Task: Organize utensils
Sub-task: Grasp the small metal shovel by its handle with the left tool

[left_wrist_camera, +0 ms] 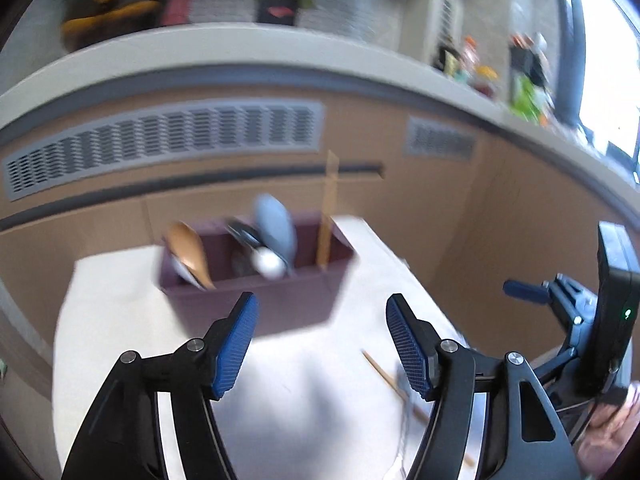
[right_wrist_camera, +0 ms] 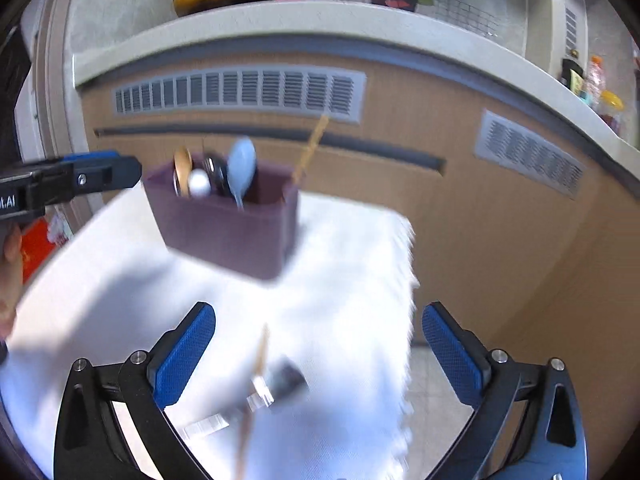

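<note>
Loose chopstick (right_wrist_camera: 260,354) flat on white table (right_wrist_camera: 352,280), just ahead between right gripper (right_wrist_camera: 318,354) jaws, spread wide, empty. Purple utensil holder (right_wrist_camera: 230,226) farther ahead. Left gripper (left_wrist_camera: 322,344) apart, empty. Risk: thin stick slips during pinch, skids off edge.

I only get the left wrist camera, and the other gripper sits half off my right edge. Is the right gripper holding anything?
Observer: No. The right wrist view shows the right gripper wide open, with nothing between its pads.
Operator: What lies below it?
Observer: A chopstick lies on the white table, in the gap between the fingers, not gripped.
Operator: Anything else there?
Observer: A small dark thing and clear plastic bits lie next to the chopstick. They are too blurred to name.
</note>
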